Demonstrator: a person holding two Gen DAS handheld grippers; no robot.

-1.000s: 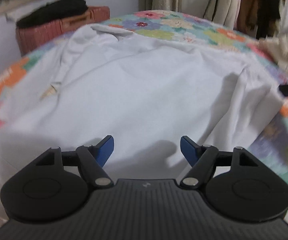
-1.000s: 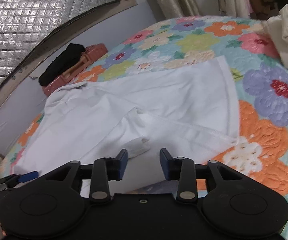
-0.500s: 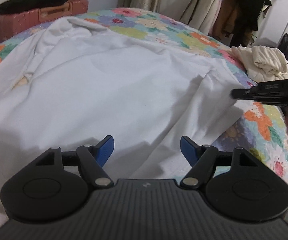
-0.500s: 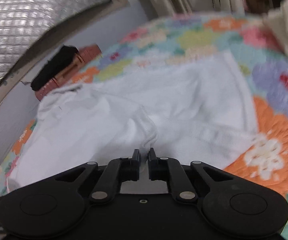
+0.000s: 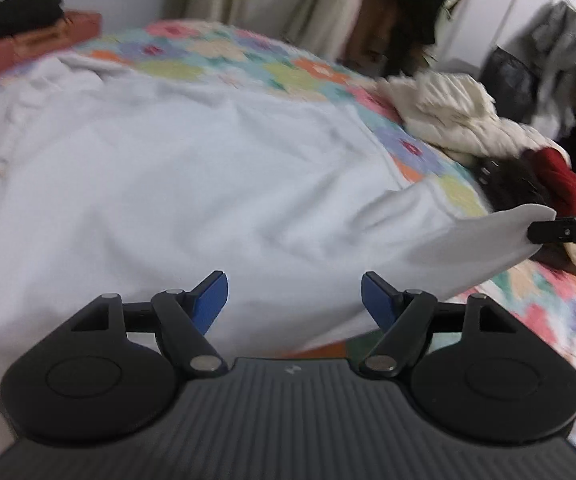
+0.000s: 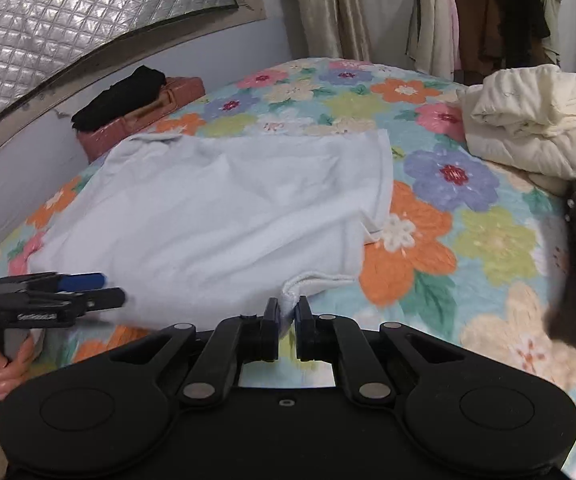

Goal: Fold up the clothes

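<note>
A white shirt [image 6: 224, 208] lies spread over the middle of a bed [image 6: 488, 240] covered with a flowered quilt, reaching from near the wall-side edge toward the near edge. Its cloth is rumpled, with soft ridges running across it.

The right gripper [image 6: 287, 322] has its jaws pressed together on a rolled hem of the shirt at the near edge of the bed; in the left wrist view the same gripper [image 5: 544, 232] shows at the right border, with a tongue of white cloth drawn out from the shirt and lifted clear of the quilt to its tip.

The left gripper [image 5: 294, 298] hangs over the near part of the shirt with its jaws spread wide and nothing between them; the blue pads [image 5: 212, 300] are bare. In the right wrist view it appears at the left border, held by a hand [image 6: 6, 364], just beside the shirt's near left corner; whether it touches the cloth there I cannot tell.

Toward the far right corner of the bed sits a heap of cream clothing [image 6: 528, 128], and beside it, in the left wrist view, a dark garment and a red one [image 5: 560, 176]. By the wall-side edge a reddish case [image 6: 160, 108] carries a black bundle [image 6: 124, 94]. Clothes hang on a rack [image 6: 488, 20] beyond the far edge.
</note>
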